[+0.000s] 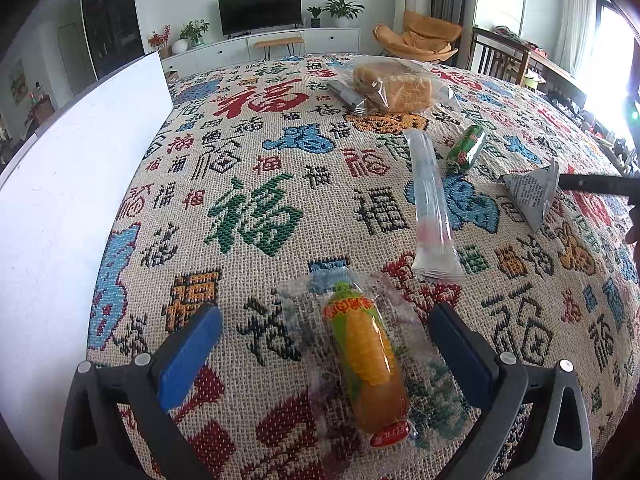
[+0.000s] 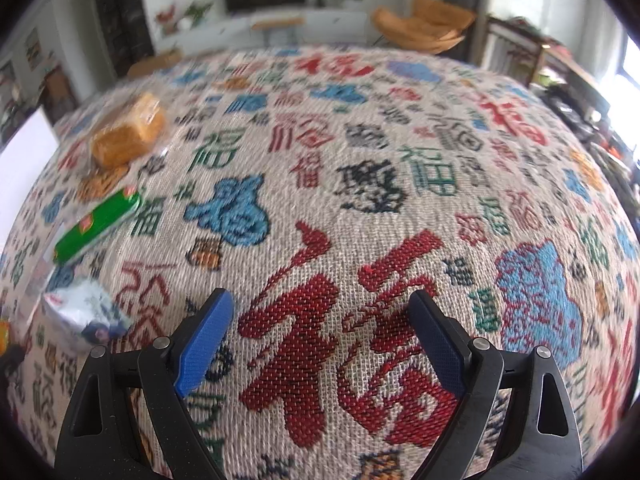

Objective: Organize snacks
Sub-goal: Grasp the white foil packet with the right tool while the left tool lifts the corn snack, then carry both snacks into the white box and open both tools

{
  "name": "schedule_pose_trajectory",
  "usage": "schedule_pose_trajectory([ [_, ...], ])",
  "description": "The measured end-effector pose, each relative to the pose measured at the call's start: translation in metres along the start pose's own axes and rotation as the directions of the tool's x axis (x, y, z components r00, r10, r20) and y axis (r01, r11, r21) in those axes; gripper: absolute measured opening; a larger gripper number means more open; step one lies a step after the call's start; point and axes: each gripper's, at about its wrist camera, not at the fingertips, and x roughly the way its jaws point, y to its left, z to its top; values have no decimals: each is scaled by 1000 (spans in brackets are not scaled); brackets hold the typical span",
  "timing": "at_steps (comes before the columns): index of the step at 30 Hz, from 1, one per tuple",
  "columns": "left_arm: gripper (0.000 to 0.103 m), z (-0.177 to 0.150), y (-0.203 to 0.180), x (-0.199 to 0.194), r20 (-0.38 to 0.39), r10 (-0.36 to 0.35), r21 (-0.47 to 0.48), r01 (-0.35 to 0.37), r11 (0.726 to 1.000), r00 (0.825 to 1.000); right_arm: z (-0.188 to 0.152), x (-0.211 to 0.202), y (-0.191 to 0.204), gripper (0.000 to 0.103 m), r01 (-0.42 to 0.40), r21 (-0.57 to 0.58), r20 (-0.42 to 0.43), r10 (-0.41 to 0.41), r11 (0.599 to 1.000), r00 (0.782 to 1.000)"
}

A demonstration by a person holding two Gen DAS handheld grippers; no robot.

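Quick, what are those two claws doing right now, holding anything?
Left gripper: open, holding nothing; the corn snack lies between its fingers.
Right gripper: open, empty, only the cloth beneath.

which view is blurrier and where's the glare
Right wrist view is blurrier: the bread pack and green sausage at left are smeared, the far room soft. Left wrist view is sharp, the corn sausage crisp; glare blows out the window at right.
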Motion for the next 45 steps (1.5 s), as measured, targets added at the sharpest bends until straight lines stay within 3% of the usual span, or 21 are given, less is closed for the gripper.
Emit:
schedule_pose_trajectory([
  [2,103,0,0,0,0,0,0,0,1000,1000,4,-10,-7,90,-69,51,2,69,996,998],
  [5,103,0,0,0,0,0,0,0,1000,1000,7,-35,-8,90,-223,157,53,217,962,975],
  [7,103,0,0,0,0,0,0,0,1000,1000,10,-42,11,90,-333,147,26,333,931,943],
  [10,103,0,0,0,-1,-2,-1,2,1000,1000,5,-44,51,90,-430,34,-18,431,902,902],
  [14,102,1,5,-3,-59,-52,0,52,999,997,-8,-23,110,90,-345,-188,-96,333,919,938],
  [17,102,-8,18,-19,-62,-158,-64,154,986,985,-17,-12,127,87,-265,-267,-92,250,926,964],
  [18,102,-13,22,-23,-55,-186,-86,180,980,981,-20,-13,128,81,-248,-277,-81,235,928,969],
  [19,102,-17,25,-27,-48,-198,-99,192,976,979,-23,-14,128,61,-226,-286,-69,215,931,974],
  [20,102,-19,26,-28,-45,-196,-102,190,976,980,-25,-16,127,54,-202,-294,-56,194,934,979],
  [24,98,-16,9,-26,-52,-167,-63,163,985,985,-22,-23,111,44,-230,-246,-48,225,942,973],
  [27,74,-13,-9,-25,-47,-113,-16,112,994,992,-20,-37,96,43,-255,-196,-23,255,947,967],
  [28,56,-13,-13,-26,-38,-89,1,89,996,995,-18,-42,94,43,-268,-183,-18,269,946,963],
  [29,51,-14,-16,-27,-26,-68,18,69,997,997,-17,-45,92,43,-280,-172,-11,283,944,959],
  [31,44,-16,-14,-29,-1,-103,-2,103,995,995,-16,-55,88,43,-308,-152,4,312,939,950],
  [33,39,-17,-3,-33,12,-162,-73,163,984,987,-16,-64,84,43,-340,-131,15,345,931,938],
  [36,39,-15,17,-45,49,-261,-190,266,945,964,-13,-71,82,43,-386,-106,21,391,916,920],
  [38,39,-12,22,-56,83,-292,-221,303,927,953,-12,-77,82,43,-411,-97,23,415,906,910],
  [43,39,7,41,-109,222,-377,-292,430,854,899,-3,-97,93,43,-451,-105,29,456,886,889],
  [45,39,14,55,-134,278,-379,-301,455,838,883,6,-108,106,43,-475,-120,35,482,872,876],
])
